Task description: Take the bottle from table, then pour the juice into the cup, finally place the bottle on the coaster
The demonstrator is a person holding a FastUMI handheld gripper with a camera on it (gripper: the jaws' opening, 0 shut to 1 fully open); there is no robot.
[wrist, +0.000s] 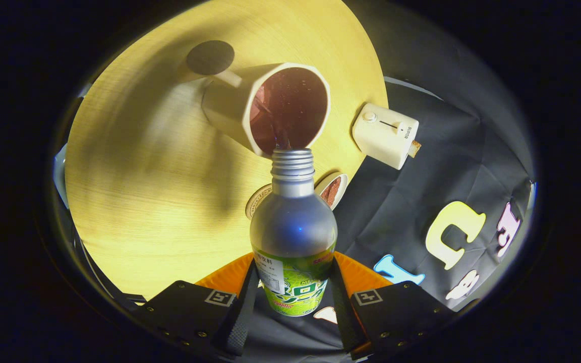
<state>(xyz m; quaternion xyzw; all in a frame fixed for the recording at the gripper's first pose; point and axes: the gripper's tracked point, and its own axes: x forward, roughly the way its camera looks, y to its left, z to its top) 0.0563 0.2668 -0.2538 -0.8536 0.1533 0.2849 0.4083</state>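
My gripper (293, 295) is shut on a silver bottle (293, 222) with a green label, one finger on each side of its lower body. The bottle is tipped forward, its open threaded neck at the rim of a cream cup (265, 108) with a handle. A thin dark stream of juice runs from the neck into the cup, whose inside looks dark red. A round coaster (332, 190) lies on the wooden table just behind the bottle's shoulder, partly hidden by it.
The round light wooden table (144, 191) carries a small cream box with a knob (385, 134) near its edge, beside the cup. A dark round disc (210, 57) lies beyond the cup's handle. Black cloth hangs past the table's edge.
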